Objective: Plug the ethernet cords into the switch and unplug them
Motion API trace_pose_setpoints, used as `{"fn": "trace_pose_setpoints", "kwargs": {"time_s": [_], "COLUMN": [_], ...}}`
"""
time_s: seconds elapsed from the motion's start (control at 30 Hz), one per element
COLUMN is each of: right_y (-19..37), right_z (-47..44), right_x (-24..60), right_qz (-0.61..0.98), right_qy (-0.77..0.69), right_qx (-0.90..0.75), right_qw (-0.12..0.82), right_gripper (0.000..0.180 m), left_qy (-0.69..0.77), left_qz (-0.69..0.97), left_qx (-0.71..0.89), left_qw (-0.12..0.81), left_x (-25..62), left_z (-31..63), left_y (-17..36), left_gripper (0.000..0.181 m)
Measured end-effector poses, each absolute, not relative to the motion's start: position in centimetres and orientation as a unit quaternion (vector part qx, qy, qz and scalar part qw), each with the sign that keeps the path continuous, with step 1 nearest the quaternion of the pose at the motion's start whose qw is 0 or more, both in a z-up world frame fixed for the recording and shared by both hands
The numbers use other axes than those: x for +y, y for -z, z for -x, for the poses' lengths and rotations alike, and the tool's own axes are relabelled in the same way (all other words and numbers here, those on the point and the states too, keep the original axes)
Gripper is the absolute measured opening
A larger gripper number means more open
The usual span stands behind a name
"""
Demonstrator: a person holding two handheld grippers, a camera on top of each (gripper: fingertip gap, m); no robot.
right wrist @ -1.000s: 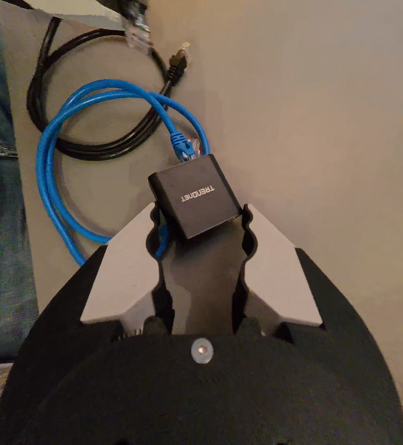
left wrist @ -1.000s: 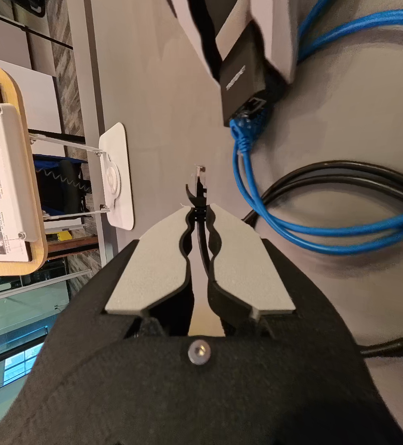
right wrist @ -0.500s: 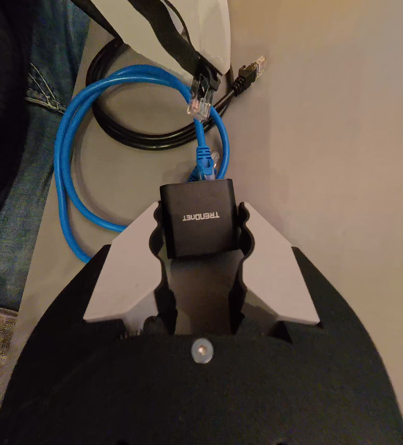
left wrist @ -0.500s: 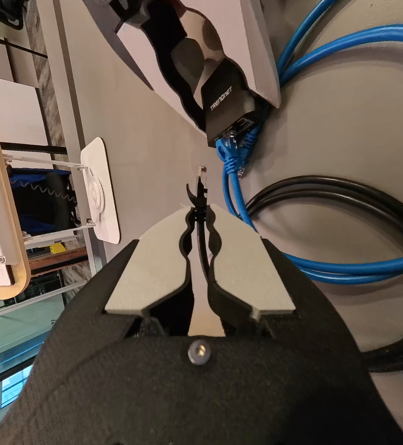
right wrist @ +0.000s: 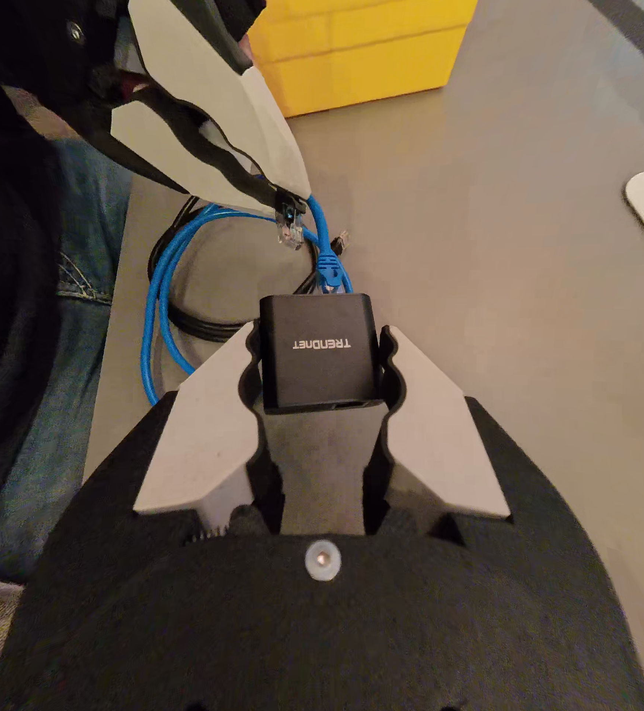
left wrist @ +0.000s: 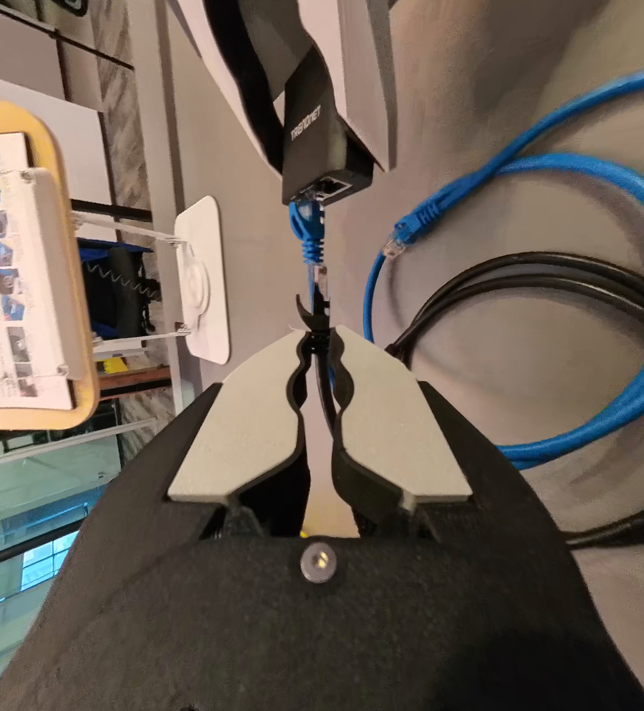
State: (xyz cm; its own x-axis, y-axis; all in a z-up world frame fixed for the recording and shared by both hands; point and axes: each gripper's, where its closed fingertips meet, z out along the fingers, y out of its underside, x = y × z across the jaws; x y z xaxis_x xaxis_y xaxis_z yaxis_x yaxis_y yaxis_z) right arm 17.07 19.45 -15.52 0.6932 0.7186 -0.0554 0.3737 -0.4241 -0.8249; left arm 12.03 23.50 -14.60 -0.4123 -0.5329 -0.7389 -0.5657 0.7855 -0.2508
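My right gripper [right wrist: 320, 329] is shut on a small black switch [right wrist: 316, 346], its ports facing away from me. A blue ethernet plug [right wrist: 330, 273] sits in one port. My left gripper [left wrist: 318, 335] is shut on a black cord's plug [left wrist: 320, 286], whose clear tip points at the switch [left wrist: 320, 146] a short way off. In the left wrist view the blue plug [left wrist: 307, 223] fills the left port and the port beside it is empty. The left gripper [right wrist: 287, 202] shows in the right wrist view, holding the plug [right wrist: 289, 231] above the coils.
The blue cord [left wrist: 620, 346] and black cord [left wrist: 543, 277] lie coiled on the grey table, with a loose blue plug [left wrist: 401, 238]. A yellow box [right wrist: 351, 50] stands behind. A white stand base [left wrist: 201, 277] and a board with printed sheets [left wrist: 16, 269] are left. A person's jeans [right wrist: 43, 346] border the table edge. Some 7 cm of space lies between my two pairs of fingers.
My right gripper has squared up on the switch and tipped it up. My left gripper with the black plug has moved in line with the ports. The loose blue plug now lies apart.
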Motion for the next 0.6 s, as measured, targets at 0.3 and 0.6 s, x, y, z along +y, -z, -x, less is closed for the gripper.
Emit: {"fn": "trace_pose_setpoints", "kwargs": {"time_s": [0.3,0.6], "right_y": [10.5,9.7], "right_z": [-17.5,-16.4], "right_x": [21.9,22.1], "right_qz": [0.799,0.784], "right_qy": [-0.175,-0.204], "right_qx": [-0.312,-0.31], "right_qw": [0.484,0.498], "right_gripper": [0.06,0.06], "left_qy": [-0.034,-0.073], "left_qz": [0.345,0.318], "left_qx": [0.805,0.804], "left_qw": [0.482,0.498], "left_x": [24.7,24.5], "left_z": [-13.1,-13.8], "left_y": [9.8,10.1], "left_gripper": [0.008,0.008]}}
